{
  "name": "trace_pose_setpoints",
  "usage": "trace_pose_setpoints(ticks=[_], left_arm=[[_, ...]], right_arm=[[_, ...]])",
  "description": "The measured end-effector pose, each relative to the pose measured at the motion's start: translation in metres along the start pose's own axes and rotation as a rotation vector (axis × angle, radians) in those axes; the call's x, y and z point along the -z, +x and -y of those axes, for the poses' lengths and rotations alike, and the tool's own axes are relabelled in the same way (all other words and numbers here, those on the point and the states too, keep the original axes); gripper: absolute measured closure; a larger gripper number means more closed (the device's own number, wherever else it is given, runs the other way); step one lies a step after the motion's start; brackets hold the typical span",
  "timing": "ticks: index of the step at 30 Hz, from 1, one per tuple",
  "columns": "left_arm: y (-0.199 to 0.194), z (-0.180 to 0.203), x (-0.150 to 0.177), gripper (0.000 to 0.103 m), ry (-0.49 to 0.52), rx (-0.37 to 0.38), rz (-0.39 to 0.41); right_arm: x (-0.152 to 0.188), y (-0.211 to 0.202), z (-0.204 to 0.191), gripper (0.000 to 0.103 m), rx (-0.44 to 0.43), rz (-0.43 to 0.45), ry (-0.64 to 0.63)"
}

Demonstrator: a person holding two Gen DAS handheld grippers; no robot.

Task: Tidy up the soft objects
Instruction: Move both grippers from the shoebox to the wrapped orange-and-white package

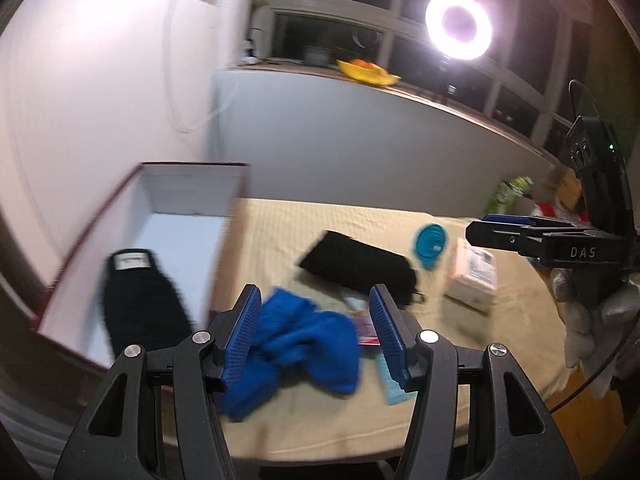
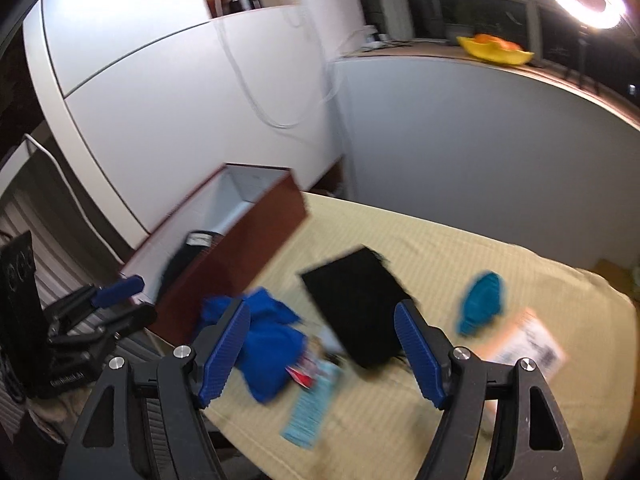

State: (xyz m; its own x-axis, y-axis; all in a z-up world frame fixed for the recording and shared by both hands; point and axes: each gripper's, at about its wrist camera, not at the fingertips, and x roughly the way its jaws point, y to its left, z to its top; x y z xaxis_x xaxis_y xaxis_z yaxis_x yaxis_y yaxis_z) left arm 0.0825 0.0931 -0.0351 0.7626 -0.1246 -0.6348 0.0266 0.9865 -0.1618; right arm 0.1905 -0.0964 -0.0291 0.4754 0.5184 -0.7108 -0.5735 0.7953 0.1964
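A crumpled blue cloth (image 1: 304, 344) (image 2: 268, 340) lies on the beige-covered table (image 1: 320, 432) beside a red box with a white inside (image 1: 180, 196) (image 2: 256, 232). In the box rests a black knit piece with a white label (image 1: 140, 304) (image 2: 188, 256). A flat black pouch (image 1: 356, 264) (image 2: 360, 300) lies mid-table. My left gripper (image 1: 316, 332) (image 2: 134, 300) is open above the table's near edge; the blue cloth shows between its fingers but lies on the table. My right gripper (image 2: 324, 344) (image 1: 480, 228) is open and holds nothing, with the pouch beyond it.
A teal round thing (image 1: 430, 246) (image 2: 482, 300), a pink-white packet (image 1: 474, 276) (image 2: 524, 344), a light blue strip (image 2: 312, 412) and a small red-white packet (image 2: 304, 372) lie on the table. A ring light (image 1: 458, 26) and a yellow bowl (image 1: 368, 70) are at the window sill.
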Motion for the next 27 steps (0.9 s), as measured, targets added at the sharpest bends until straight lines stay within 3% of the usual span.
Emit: trace_pose_setpoints(ticks=[9, 18, 27], left_arm=[[0.045, 0.069, 0.005, 0.047, -0.002, 0.143, -0.074], [0.089, 0.127, 0.026, 0.047, -0.031, 0.221, -0.180], [0.130, 0.159, 0.032, 0.047, -0.079, 0.241, -0.252]], right_arm=[[0.030, -0.034, 0.087, 0.032, 0.094, -0.014, 0.080], [0.033, -0.020, 0.155, 0.032, 0.055, -0.073, 0.125], [0.034, 0.023, 0.205, 0.032, -0.016, -0.151, 0.191]])
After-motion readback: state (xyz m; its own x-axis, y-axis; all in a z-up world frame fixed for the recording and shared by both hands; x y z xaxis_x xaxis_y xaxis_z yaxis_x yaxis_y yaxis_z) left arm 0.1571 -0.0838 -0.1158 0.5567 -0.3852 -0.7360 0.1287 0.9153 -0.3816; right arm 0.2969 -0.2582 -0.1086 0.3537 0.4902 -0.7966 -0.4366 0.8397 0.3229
